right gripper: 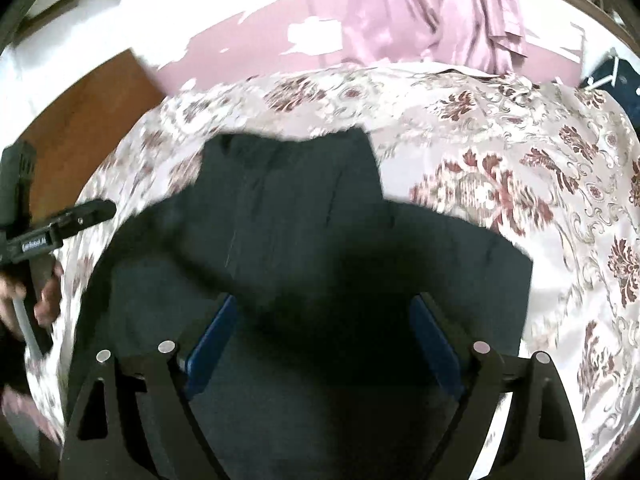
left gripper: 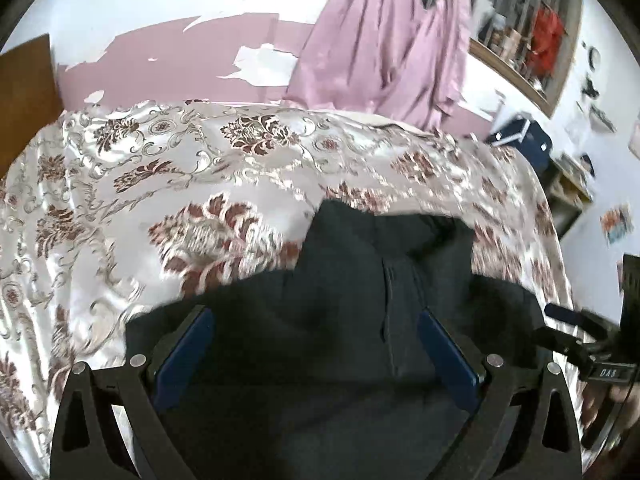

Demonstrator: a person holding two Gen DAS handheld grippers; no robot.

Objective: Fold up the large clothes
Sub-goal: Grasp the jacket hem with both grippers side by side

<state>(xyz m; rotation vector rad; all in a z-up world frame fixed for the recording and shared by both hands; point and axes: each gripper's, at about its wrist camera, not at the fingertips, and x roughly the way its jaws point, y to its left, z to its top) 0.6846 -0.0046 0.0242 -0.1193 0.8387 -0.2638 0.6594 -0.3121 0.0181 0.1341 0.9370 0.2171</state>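
Observation:
A dark, near-black garment (left gripper: 360,280) lies spread on a bed with a shiny floral cover (left gripper: 160,168). It also shows in the right wrist view (right gripper: 304,220). My left gripper (left gripper: 316,316) is open, its blue-padded fingers (left gripper: 188,344) wide apart above the garment's near part, holding nothing. My right gripper (right gripper: 324,308) is open too, its fingers (right gripper: 436,336) spread over the garment's near edge. The right gripper appears at the right edge of the left wrist view (left gripper: 576,340), and the left gripper at the left edge of the right wrist view (right gripper: 68,220).
A pink curtain (left gripper: 384,40) hangs behind the bed against a peeling pink and white wall (left gripper: 180,60). A wooden headboard (left gripper: 24,96) stands at the left. A blue box (left gripper: 524,136) and shelves sit right of the bed.

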